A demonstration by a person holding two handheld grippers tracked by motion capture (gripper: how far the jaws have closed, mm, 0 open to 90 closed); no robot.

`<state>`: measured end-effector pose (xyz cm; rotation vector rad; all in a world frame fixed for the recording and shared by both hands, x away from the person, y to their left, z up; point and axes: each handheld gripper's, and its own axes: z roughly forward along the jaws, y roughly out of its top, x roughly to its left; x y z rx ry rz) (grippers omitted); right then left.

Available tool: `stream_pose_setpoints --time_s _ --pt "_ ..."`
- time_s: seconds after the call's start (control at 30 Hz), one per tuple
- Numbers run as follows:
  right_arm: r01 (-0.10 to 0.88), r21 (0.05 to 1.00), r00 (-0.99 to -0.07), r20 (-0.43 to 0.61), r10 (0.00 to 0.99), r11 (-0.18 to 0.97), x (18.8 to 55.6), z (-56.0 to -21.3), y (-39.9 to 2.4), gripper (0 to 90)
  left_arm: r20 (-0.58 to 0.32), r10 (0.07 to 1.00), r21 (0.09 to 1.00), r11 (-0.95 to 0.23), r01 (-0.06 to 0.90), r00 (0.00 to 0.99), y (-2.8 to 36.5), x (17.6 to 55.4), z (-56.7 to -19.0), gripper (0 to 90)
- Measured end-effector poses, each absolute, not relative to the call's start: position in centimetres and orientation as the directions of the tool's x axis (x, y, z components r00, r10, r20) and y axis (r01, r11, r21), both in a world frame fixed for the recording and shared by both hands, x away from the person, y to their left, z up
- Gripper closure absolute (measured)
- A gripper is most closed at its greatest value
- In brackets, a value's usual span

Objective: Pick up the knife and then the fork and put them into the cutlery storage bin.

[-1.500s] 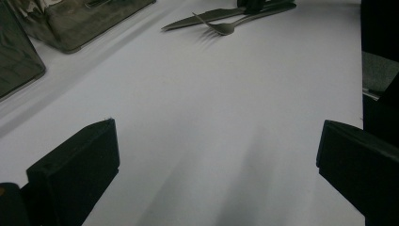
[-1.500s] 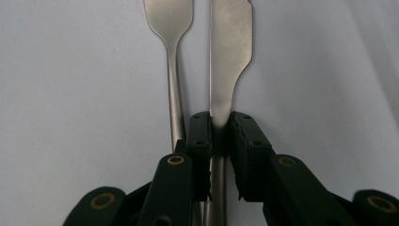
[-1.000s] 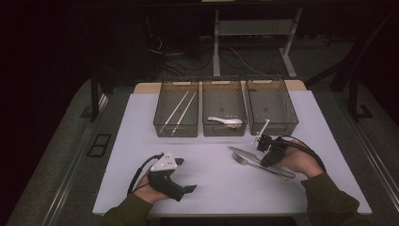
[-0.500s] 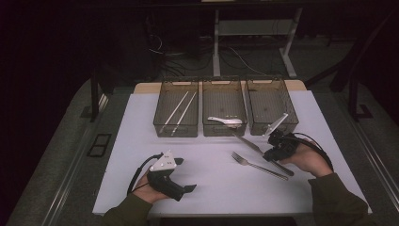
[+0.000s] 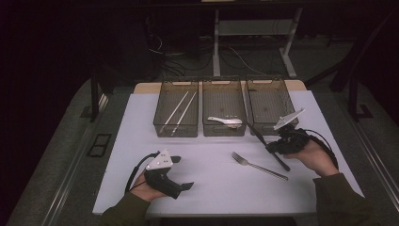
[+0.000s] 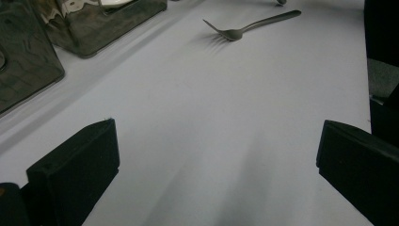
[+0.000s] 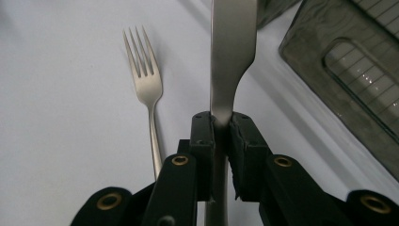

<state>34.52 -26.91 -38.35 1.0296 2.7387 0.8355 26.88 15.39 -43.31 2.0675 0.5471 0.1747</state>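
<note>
Clamping down hard, the right gripper (image 7: 221, 136) has its two black jaws pinched onto a slim, flat stainless-steel table knife (image 7: 230, 61), gripping it at the narrow neck where handle meets blade, with the blade running straight up to twelve o'clock in the right gripper view. In the high view that right gripper (image 5: 277, 143) sits at about four o'clock on the white table (image 5: 141, 132), the knife (image 5: 256, 134) slanting across it, its far tip reaching toward eleven o'clock at the lip of the right-hand smoked-plastic bin (image 5: 268, 101).

How will it handle? My read: rigid, light, and slick. Polished metal on a narrow edge wants to pivot in the pads, so a hold nearer the balance point, flat faces against the pads, looks safest. No fragility worry, though it could clatter or swing if the grip loosens.

Just at nine o'clock of the knife lies a silver four-tined metal fork (image 7: 143, 75), flat on the table, untouched. Farther out, the middle bin (image 5: 223, 106) holds a white spoon (image 5: 225, 121), and the left bin (image 5: 178, 108) holds a pair of pale chopsticks (image 5: 181, 109).

Over at seven o'clock, the left gripper (image 5: 181, 174) rests low in its hand, jaws spread wide, nothing between them.
</note>
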Motion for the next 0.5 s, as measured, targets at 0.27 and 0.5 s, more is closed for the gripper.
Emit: stream_pose_setpoints --time_s 0.27,0.5 --pt "0.585 0.599 -0.744 0.126 0.657 0.547 34.6 -37.7 -28.0 80.1 -0.096 0.444 0.846 -0.435 0.308 0.891 15.4 26.9 -43.3 0.0" --pt "0.579 0.666 -0.726 0.159 0.669 0.470 34.6 -37.2 -29.2 80.2 -0.102 0.445 0.848 -0.429 0.312 0.889 15.6 26.9 -43.3 0.0"
